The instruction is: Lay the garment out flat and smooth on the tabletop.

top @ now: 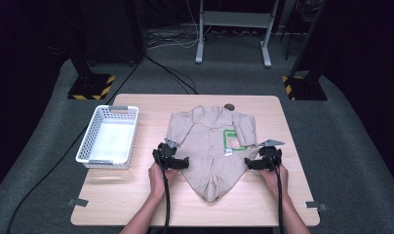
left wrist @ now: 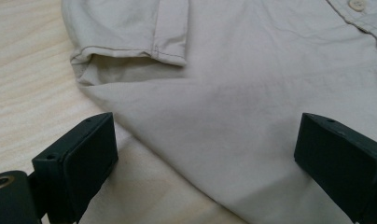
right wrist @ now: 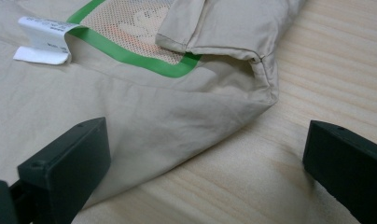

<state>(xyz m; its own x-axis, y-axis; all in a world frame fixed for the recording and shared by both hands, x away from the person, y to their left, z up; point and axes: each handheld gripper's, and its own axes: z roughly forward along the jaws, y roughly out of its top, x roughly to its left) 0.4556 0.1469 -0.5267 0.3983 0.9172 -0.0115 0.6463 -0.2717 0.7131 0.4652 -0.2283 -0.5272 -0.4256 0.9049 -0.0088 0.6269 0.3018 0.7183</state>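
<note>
A beige short-sleeved shirt (top: 209, 146) lies flat in the middle of the wooden table (top: 136, 195), sleeves folded inward, its lower part tapering to a point near the person. A green-edged mesh patch (top: 232, 140) with a white tag (right wrist: 43, 39) sits on its right side. My left gripper (top: 184, 163) is at the shirt's left edge, open, with the fabric edge (left wrist: 214, 154) running between its jaws. My right gripper (top: 247, 165) is at the shirt's right edge, open, straddling the cloth edge (right wrist: 177, 135) below the folded sleeve (right wrist: 233, 28).
A white plastic basket (top: 108, 137) stands on the table's left side. A small dark round object (top: 229, 107) lies at the far edge behind the collar. Bare wood shows in front of the shirt. Stands and cables (top: 170, 73) are on the floor beyond.
</note>
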